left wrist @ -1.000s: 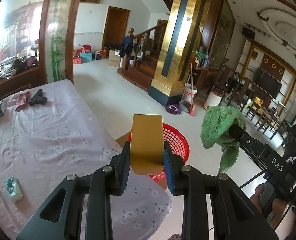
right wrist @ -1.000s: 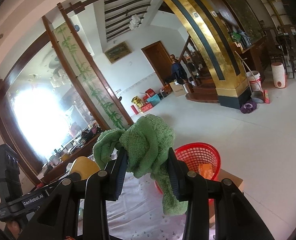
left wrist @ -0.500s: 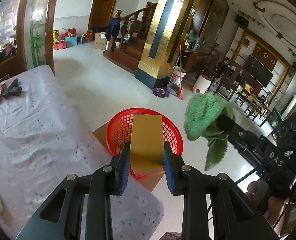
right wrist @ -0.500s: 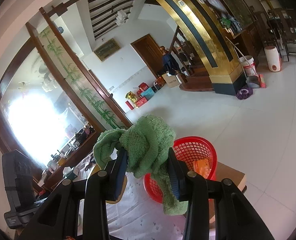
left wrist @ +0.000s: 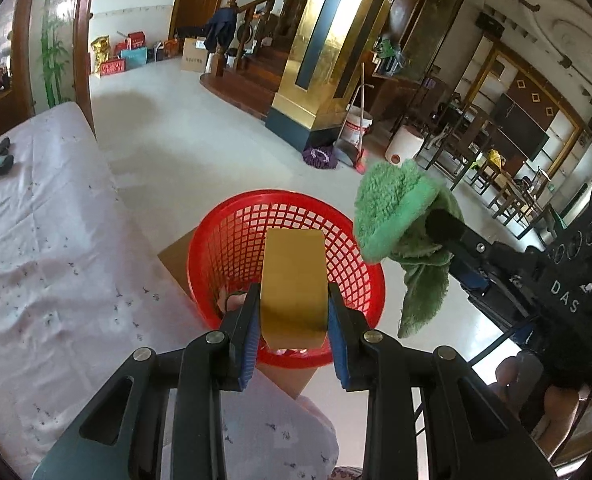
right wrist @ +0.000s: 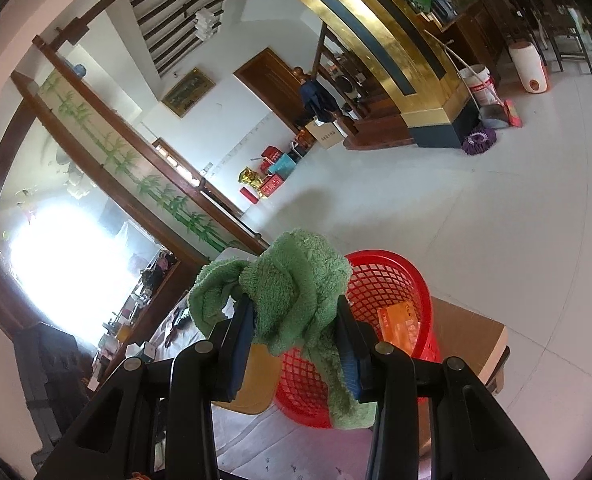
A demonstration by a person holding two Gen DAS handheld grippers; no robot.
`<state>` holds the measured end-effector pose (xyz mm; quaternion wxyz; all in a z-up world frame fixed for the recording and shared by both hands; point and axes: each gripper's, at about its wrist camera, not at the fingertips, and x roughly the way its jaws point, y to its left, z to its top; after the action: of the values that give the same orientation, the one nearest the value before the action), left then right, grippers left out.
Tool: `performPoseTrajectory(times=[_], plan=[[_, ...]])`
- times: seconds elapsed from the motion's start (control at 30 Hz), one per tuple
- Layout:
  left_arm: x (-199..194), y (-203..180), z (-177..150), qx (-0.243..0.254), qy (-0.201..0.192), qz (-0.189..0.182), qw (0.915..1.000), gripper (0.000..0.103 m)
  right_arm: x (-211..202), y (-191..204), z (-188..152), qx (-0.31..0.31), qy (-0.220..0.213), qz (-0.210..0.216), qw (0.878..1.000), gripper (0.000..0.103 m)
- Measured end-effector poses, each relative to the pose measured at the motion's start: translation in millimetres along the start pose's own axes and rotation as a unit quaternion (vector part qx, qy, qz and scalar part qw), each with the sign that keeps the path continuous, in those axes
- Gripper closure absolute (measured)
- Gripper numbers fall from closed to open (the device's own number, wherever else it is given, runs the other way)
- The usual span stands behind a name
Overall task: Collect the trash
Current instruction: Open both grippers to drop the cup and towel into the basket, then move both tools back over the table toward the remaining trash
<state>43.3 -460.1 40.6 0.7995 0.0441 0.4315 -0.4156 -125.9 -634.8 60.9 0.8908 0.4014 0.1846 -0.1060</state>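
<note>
My left tongs are clenched on a tape roll, which is above the red basket beside the counter. My right tongs are grasping a green cloth near the basket's rim; an orange pack lies inside.

Two claws are showing: the left claw is gripping one roll of tape, the right claw one green cloth. One red basket is sitting beside the surface, holding one orange packet.
</note>
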Motion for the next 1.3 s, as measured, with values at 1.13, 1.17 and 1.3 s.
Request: performPoseTrajectory(times=[1.13, 1.17, 1.3], plan=[[-114, 77, -52, -0.097, -0.081, 0.093, 0.9876, 0.029, 2, 54, -26, -0.056, 0.028, 0.080, 0.995, 0.025], [-129, 84, -57, -0.102, -0.092, 0.116, 0.9837, 0.029, 0, 64, -32, -0.065, 0.031, 0.090, 0.993, 0.024], [-188, 113, -85, -0.133, -0.129, 0.180, 0.9661, 0.028, -3, 113, -63, -0.119, 0.053, 0.130, 0.983, 0.019]])
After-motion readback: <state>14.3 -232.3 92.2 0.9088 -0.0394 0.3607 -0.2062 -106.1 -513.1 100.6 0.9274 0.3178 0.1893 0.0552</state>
